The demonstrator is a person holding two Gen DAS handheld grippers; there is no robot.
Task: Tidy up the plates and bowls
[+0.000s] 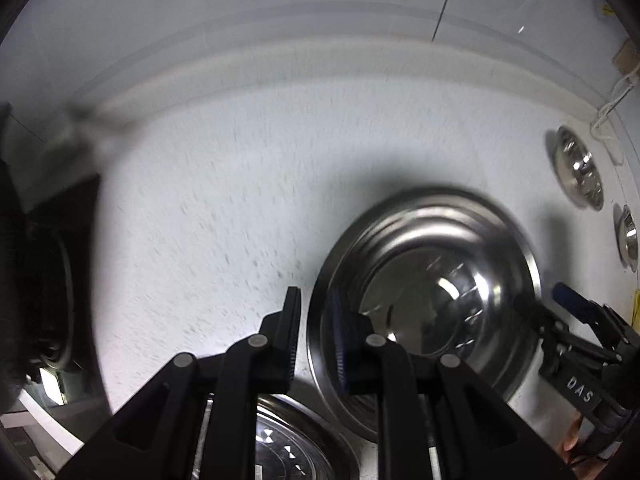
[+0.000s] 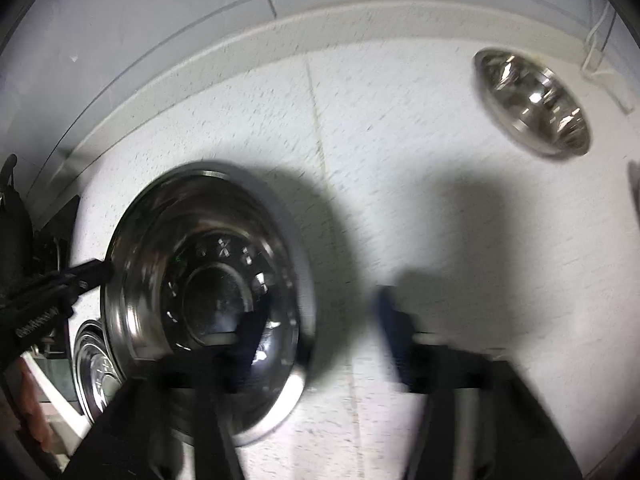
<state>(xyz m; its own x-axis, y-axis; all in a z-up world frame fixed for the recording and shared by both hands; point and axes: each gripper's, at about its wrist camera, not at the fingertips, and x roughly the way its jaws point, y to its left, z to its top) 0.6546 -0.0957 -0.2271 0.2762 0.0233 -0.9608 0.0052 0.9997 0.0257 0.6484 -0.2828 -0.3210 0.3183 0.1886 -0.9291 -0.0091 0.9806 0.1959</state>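
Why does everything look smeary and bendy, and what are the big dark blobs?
Right wrist view: motion blur smears the right gripper and steel plate; its big shadows darken the white counter. Left wrist view: the counter specks streak, the left gripper looks sharper, and glare glints on the plate. Both views: the fisheye lens curves the counter's back edge and darkens the corners.

Second steel plate (image 1: 296,448): lower part cut off by frame edge, partly hidden behind left gripper (image 1: 316,336). Right gripper (image 2: 320,344): fingers motion-blurred, near rim of large steel plate (image 2: 208,300) hidden behind them. Small bowl (image 1: 628,238): clipped at the right edge.
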